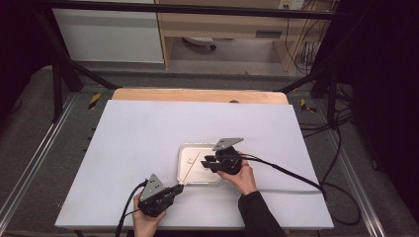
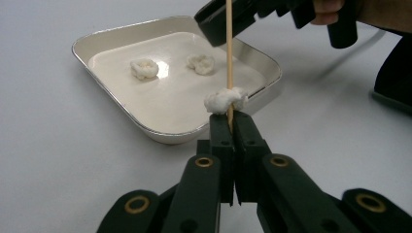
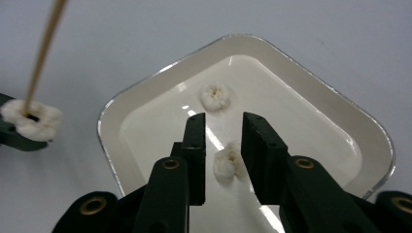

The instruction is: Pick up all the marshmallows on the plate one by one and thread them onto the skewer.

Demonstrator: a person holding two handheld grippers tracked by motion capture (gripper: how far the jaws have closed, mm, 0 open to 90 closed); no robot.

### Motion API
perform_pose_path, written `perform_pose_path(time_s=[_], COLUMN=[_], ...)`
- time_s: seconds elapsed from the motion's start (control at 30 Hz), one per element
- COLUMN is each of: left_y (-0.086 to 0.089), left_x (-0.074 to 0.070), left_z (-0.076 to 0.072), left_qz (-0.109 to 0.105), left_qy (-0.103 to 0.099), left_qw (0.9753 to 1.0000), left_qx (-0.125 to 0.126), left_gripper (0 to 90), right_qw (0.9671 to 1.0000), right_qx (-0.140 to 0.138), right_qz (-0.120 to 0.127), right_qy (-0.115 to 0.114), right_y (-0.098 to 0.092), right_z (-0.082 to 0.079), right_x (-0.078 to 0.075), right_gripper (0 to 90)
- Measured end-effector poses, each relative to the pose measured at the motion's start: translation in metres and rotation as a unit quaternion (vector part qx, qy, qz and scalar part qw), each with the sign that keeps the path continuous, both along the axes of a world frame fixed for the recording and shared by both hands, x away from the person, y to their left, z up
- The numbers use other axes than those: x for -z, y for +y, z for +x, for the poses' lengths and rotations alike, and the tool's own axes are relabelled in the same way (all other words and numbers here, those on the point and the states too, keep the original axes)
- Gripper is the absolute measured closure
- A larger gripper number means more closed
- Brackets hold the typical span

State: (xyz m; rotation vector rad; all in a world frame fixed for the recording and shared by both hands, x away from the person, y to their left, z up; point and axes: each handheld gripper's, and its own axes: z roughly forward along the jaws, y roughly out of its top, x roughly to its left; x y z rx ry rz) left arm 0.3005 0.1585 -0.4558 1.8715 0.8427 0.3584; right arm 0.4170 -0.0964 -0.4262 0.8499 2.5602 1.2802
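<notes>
Straddling a popcorn piece [image 3: 228,165], right gripper [image 3: 223,141] open.

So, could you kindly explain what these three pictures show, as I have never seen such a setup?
A person works at a white table, holding a two-jaw gripper in each hand. One picture looks down from above; the other two come from cameras riding on the grippers. The left gripper is shut on a skewer that already carries one white piece. The right gripper hangs open over a tray, its jaws either side of a second piece; a third lies beyond.
</notes>
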Motion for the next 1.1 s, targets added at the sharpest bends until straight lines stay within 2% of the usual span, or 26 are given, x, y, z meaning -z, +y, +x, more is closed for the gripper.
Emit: perform_pose_path(time_s=[0.1, 0.2, 0.37, 0.4, 0.43, 0.67, 0.77, 0.9, 1.0, 1.07, 1.1], left_y=[-0.001, -0.001, -0.001, -0.001, -0.001, -0.001, -0.001, 0.000, -0.002, -0.002, -0.003], left_x=[0.000, 0.000, 0.000, 0.000, 0.000, 0.000, 0.000, 0.001, 0.000, 0.001, 0.001], left_z=[0.000, 0.000, 0.000, 0.000, 0.000, 0.000, 0.000, 0.000, 0.001, 0.002, 0.002], left_qz=[0.000, 0.001, 0.000, 0.000, 0.000, 0.001, 0.000, 0.001, 0.005, 0.003, 0.004], left_qy=[0.001, 0.001, 0.001, 0.001, 0.001, 0.001, 0.000, 0.001, 0.001, 0.002, 0.000], left_qw=[1.0000, 1.0000, 1.0000, 1.0000, 1.0000, 1.0000, 1.0000, 1.0000, 1.0000, 1.0000, 1.0000], left_qx=[0.001, 0.001, 0.003, 0.003, 0.004, 0.004, 0.003, 0.004, 0.007, 0.004, 0.007], left_gripper=[88.2, 88.2, 88.2, 88.2, 88.2, 88.2, 88.2, 88.2, 88.2, 88.2, 88.2], right_qw=[0.9997, 0.9997, 0.9999, 0.9999, 0.9999, 0.9992, 0.9991, 0.9991, 0.9990, 0.9989, 0.9991], right_qx=[0.002, 0.002, 0.008, 0.008, 0.005, 0.002, 0.002, 0.009, 0.010, 0.008, 0.009], right_qz=[0.020, 0.017, 0.002, 0.002, -0.007, -0.040, -0.043, -0.040, -0.037, -0.042, -0.037], right_qy=[0.010, 0.015, 0.010, 0.010, 0.010, 0.009, -0.002, 0.006, 0.022, 0.021, 0.021], right_y=[-0.005, -0.006, 0.003, 0.003, 0.006, 0.008, 0.008, 0.007, 0.007, 0.004, 0.002], right_z=[-0.004, -0.004, 0.002, 0.002, 0.005, 0.006, 0.006, 0.006, 0.007, 0.006, 0.005], right_x=[-0.011, -0.011, 0.006, 0.006, 0.014, 0.023, 0.024, 0.024, 0.021, 0.016, 0.012], right_gripper=[75.8, 72.3, 60.7, 60.7, 58.4, 62.1, 67.7, 71.3, 72.5, 72.9, 73.0])
